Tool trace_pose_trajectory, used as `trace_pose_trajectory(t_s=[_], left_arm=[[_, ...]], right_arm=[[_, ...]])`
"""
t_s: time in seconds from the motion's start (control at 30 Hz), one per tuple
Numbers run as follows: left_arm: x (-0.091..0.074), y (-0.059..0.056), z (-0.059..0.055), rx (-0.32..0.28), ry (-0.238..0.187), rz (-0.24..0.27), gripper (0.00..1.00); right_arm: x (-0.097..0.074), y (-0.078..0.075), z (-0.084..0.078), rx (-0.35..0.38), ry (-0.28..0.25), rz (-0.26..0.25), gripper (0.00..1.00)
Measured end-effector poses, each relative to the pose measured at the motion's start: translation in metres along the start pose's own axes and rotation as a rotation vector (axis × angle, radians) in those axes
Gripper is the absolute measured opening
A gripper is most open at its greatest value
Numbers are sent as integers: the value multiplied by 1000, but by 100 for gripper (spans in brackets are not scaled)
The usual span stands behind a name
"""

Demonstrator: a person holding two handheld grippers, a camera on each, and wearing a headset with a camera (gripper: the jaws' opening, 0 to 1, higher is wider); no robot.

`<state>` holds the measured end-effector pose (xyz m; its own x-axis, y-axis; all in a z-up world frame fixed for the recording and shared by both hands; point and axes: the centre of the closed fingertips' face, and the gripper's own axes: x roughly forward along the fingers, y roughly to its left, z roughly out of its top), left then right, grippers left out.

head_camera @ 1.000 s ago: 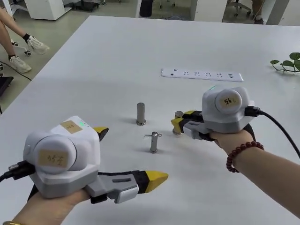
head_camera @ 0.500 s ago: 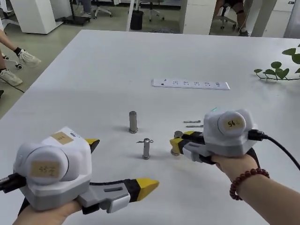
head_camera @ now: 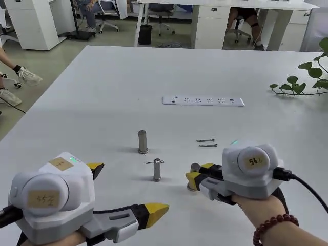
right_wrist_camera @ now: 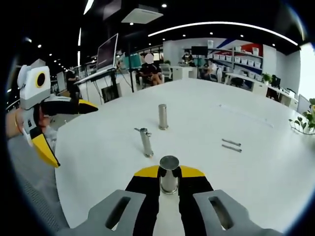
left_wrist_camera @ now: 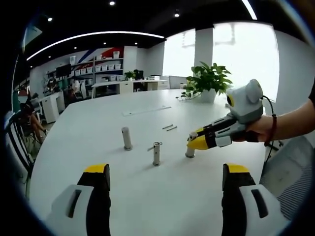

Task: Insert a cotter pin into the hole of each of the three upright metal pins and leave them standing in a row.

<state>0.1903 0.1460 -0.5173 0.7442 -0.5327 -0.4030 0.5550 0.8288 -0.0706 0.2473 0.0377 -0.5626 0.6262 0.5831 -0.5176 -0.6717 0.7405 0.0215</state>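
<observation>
**One pin fitted, one clamped, two cotter pins loose**

The white table [head_camera: 102,92] carries a power strip [head_camera: 203,101] at its far side, well apart from the work. The left gripper [head_camera: 124,187] hovers low at the near edge, jaws wide apart and holding nothing. The right gripper [head_camera: 198,174] has its jaws closed on the nearest metal pin [right_wrist_camera: 169,169], which stands upright on the table between the yellow tips. The middle metal pin [head_camera: 157,170] stands free with a fitted cotter pin [head_camera: 150,162] through its head. The far metal pin [head_camera: 142,141] stands free and bare. Two loose cotter pins [head_camera: 206,142] lie flat side by side beyond the right gripper.

Assessment: one of three pins looks complete, and the clamped pin appears to be steadied for the next insertion.

Hazards:
- The loose cotter pins are thin and lie flat, so a pinch by broad jaw tips may slip or flick one away.
- To reach them, the left gripper must pass near the middle pin, and a brush could topple it.
- Any twist or drag by the right gripper could tilt the clamped pin or pull it out of line.
- Whether the jaws cover this pin's hole cannot be told. If they do, insertion is blocked.
</observation>
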Motion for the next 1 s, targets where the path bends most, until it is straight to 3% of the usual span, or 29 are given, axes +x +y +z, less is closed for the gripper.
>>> trace_pose_trajectory(t_s=[0.33, 0.6, 0.73, 1.0], left_arm=[[2, -4, -5, 21, 13, -9, 93], [3, -10, -6, 46, 22, -24, 92], [2, -10, -7, 51, 27, -24, 92], [5, -9, -10, 86, 53, -14, 92]], right_arm=[[-5, 7, -17, 25, 11, -24, 8], [-6, 9, -15, 19, -4, -29, 8], [-7, 11, -16, -21, -2, -35, 8], [-7, 10, -16, -12, 3, -44, 9]])
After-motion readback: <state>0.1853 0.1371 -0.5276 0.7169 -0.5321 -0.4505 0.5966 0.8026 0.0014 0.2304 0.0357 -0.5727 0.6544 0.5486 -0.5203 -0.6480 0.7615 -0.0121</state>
